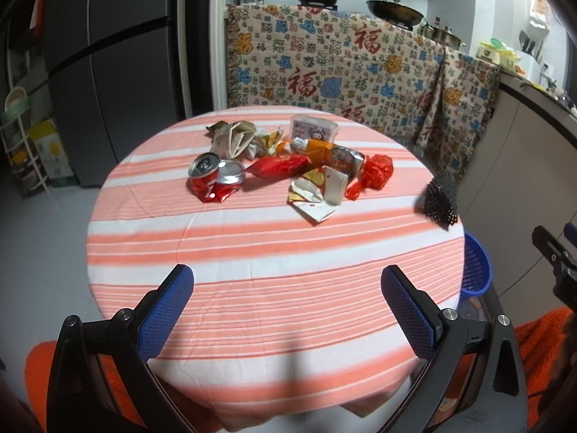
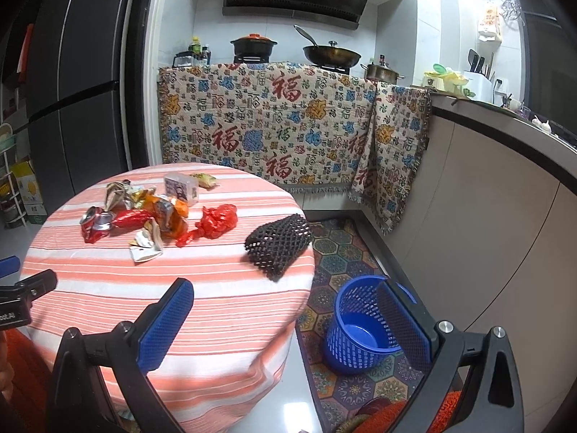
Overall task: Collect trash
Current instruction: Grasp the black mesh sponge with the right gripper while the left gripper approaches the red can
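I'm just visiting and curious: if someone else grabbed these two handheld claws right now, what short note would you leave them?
Left gripper: open, holding nothing, above the table's near edge.
Right gripper: open, holding nothing, between the table and the blue basket.
The basket stands on the floor mat by the table and looks bare inside.
Done: nothing collected yet.
Left: the crushed red can, red wrapper, red plastic bag, black foam net at the table's edge, and the remaining scraps.

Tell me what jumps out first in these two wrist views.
A heap of trash sits past the middle of the round striped table: crushed red cans, a red wrapper, a crumpled red plastic bag and torn paper. Off alone at the table's right edge lies a black foam net, and on the floor mat below it stands an empty blue basket. The left gripper and right gripper are open, holding nothing.
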Demonstrator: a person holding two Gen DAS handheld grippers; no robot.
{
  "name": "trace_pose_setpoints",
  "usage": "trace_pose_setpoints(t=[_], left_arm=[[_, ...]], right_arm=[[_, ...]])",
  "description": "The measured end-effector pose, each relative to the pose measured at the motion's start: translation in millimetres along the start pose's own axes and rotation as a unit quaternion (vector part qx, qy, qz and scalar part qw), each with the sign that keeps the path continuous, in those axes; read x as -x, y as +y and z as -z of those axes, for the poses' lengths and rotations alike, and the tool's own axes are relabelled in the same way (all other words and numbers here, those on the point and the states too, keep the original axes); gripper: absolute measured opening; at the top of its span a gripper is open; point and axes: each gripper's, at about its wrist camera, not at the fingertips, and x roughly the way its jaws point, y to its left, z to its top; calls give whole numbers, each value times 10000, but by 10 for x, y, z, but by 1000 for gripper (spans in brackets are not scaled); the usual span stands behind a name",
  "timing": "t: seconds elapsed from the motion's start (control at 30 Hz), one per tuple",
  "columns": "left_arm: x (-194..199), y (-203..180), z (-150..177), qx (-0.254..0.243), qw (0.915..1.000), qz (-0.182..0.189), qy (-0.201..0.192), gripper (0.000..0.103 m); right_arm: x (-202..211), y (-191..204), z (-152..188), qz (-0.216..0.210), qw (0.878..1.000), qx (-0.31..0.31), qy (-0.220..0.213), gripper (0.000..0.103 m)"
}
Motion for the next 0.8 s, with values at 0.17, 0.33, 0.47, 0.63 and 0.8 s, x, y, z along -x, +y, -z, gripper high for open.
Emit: trace_pose_setpoints(t=[0.17,0.33,0.47,0.63,0.8], left_arm=[[-103,55,-13,63,10000,-29,63,103],[-179,137,-11,199,9997,-68,108,103],[-220,196,-13,266,9995,-120,109,103],[-296,280,9,330,9990,-244,149,103],[-384,367,37,394,9982,-393,226,103]], right_arm=[[-186,-78,-20,148,9998,-52,93,103],[-487,-219,-145,-281,9988,-351,204,103],[-894,-278,-257,-594,9934,-875,454,103],[-1496,-276,-277,-820,9781,-1654,962,103],[-1961,-149,-283,-997,9680,-1916,1277,103]])
